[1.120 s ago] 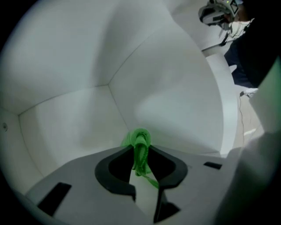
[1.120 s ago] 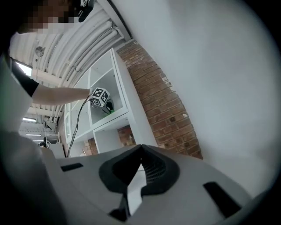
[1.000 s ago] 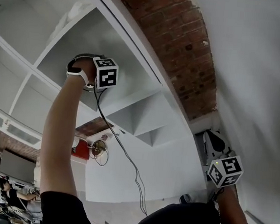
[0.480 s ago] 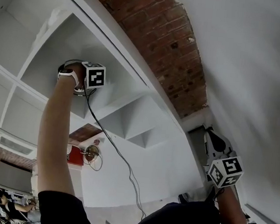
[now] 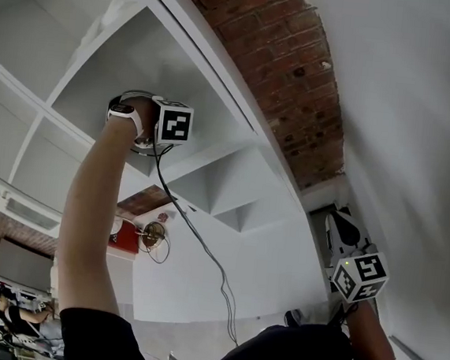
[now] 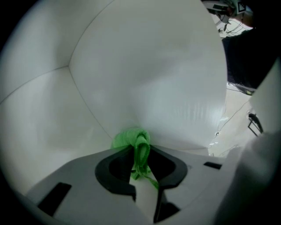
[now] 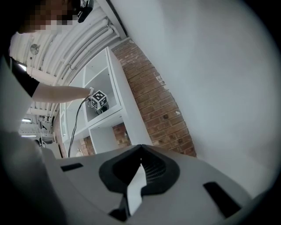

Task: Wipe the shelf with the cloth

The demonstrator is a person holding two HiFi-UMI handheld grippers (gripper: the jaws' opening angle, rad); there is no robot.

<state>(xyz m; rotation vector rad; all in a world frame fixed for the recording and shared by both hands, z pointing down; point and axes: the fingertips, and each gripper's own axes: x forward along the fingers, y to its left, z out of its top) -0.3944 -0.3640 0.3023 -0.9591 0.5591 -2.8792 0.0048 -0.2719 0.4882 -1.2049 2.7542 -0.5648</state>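
Seen from the head view, the working end of the left gripper point(image 6: 140, 151) is hidden. The person's raised hand point(image 5: 128, 117) and the marker cube point(image 5: 174, 121) cover it, and the cloth does not show there at all. Only the left gripper view gives it away.

There the dark fingers point(image 6: 115, 169) are clamped on a bright green, bunched cloth point(image 6: 128, 137). A fold of it runs down through the narrow gap between them, a loose strand trails lower, and a rounded wad bulges out past the tips. How much more cloth lies behind the fingers I cannot tell.

The wad sits inside a compartment of the white shelf unit point(image 6: 145, 70), right at the seam where two panels meet, and it looks pressed to the surface. A black cable point(image 5: 202, 248) hangs from the gripper down past the arm.

The right gripper point(image 7: 141, 148) is held low, well apart from the shelf, near a plain white wall point(image 7: 219, 66). Its fingers are together with nothing between them. Beside the shelf runs a strip of red brick wall point(image 5: 287, 70).
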